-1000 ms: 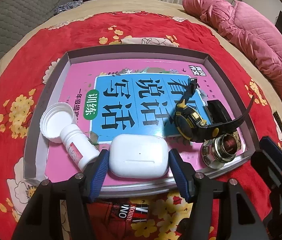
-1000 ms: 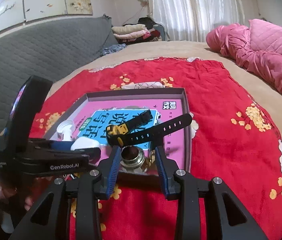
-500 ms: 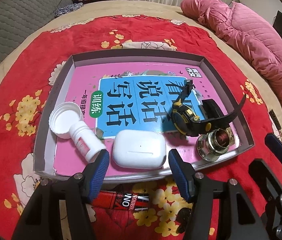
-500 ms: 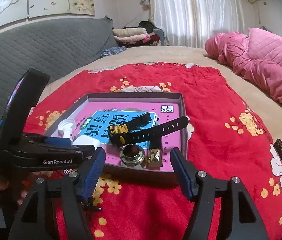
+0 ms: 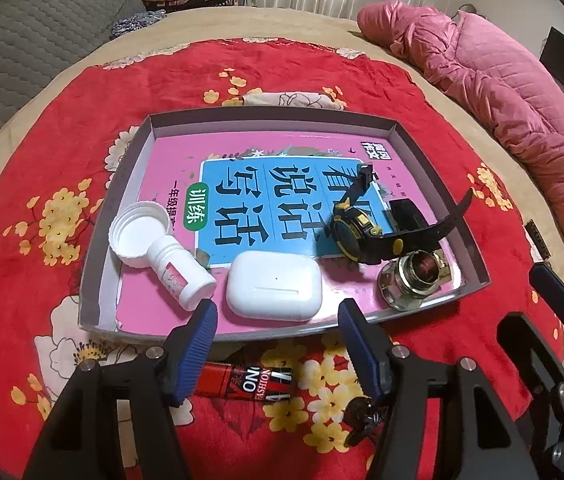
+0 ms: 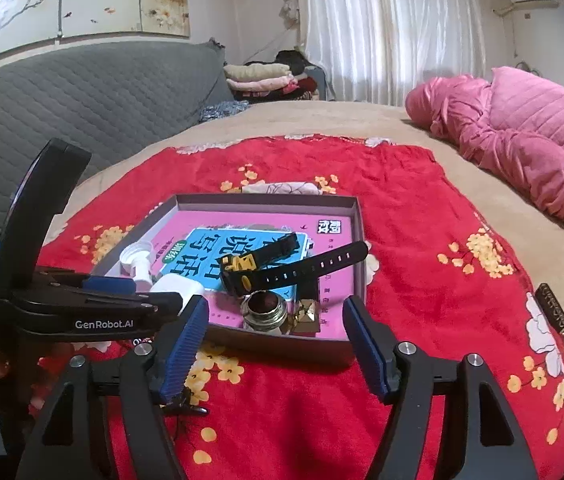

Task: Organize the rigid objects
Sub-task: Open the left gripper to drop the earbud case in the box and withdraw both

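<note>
Left wrist view: left gripper (image 5: pixel 276 322) spread wide, empty, just short of the tray (image 5: pixel 438 168). A red packet (image 5: pixel 248 378) at 6 o'clock is partly hidden, reads "FASHION". Earbud case (image 5: pixel 274 286) lies long axis 3–9; white bottle (image 5: pixel 180 270) points toward 10.

Right wrist view: right gripper (image 6: pixel 274 322) wide, empty. Watch (image 6: pixel 278 266) strap points toward 2. Left gripper body reads "GenRobot.AI".

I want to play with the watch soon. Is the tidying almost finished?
Nearly, it seems. Already in the tray: the watch, white earbud case, white bottle, metal ring and a small gold piece. Nothing is in hand: the left gripper and right gripper are both open and empty. Maybe left: a red packet on the blanket.
</note>
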Demonstrator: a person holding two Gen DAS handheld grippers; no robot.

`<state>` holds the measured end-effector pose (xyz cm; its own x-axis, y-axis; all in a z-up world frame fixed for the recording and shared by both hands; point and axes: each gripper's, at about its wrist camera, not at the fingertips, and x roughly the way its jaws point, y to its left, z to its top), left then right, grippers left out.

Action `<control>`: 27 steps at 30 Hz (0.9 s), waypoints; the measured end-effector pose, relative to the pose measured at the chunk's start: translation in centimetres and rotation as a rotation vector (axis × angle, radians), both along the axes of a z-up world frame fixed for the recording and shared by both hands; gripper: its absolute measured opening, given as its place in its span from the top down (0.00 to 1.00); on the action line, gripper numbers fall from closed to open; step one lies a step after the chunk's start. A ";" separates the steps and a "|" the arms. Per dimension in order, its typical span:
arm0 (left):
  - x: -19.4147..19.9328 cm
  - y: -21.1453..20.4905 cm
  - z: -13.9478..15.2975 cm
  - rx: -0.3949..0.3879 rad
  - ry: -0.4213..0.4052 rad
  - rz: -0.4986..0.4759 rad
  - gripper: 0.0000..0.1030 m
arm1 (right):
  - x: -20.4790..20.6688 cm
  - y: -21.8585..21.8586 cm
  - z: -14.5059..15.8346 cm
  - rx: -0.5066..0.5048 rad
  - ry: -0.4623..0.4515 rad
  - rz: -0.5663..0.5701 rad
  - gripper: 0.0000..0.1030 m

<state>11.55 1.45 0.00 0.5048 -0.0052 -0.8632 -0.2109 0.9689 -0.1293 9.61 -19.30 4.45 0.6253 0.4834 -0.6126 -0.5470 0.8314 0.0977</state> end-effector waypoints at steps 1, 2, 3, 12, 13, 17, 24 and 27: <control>-0.2 0.0 0.1 -0.001 -0.005 0.000 0.37 | -0.1 0.0 0.1 0.000 -0.002 0.000 0.28; -0.3 -0.1 0.3 0.000 -0.009 -0.001 0.36 | -0.2 0.0 0.1 -0.002 -0.003 0.001 0.28; -0.4 -0.1 0.4 0.003 -0.011 0.001 0.35 | -0.3 0.0 0.2 -0.004 -0.003 0.002 0.28; -1.6 0.2 1.5 0.003 -0.035 0.013 0.34 | -1.0 0.0 0.7 -0.011 -0.014 0.012 0.28; -1.7 0.2 1.6 0.005 -0.037 0.013 0.34 | -1.0 0.0 0.7 -0.011 -0.014 0.013 0.28; -2.4 0.7 2.0 0.006 -0.041 0.019 0.34 | -1.3 0.0 0.9 -0.012 -0.013 0.018 0.28; -3.6 2.2 2.5 0.008 -0.040 0.044 0.34 | -1.9 -0.2 1.2 -0.013 -0.018 0.024 0.28; -4.1 2.8 3.1 0.007 -0.051 0.058 0.34 | -2.1 -0.2 1.5 -0.011 -0.023 0.025 0.28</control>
<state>7.48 4.30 3.07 0.5476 0.0316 -0.8361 -0.2602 0.9562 -0.1343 7.48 -19.54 5.91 0.6270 0.4922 -0.6038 -0.5696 0.8184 0.0755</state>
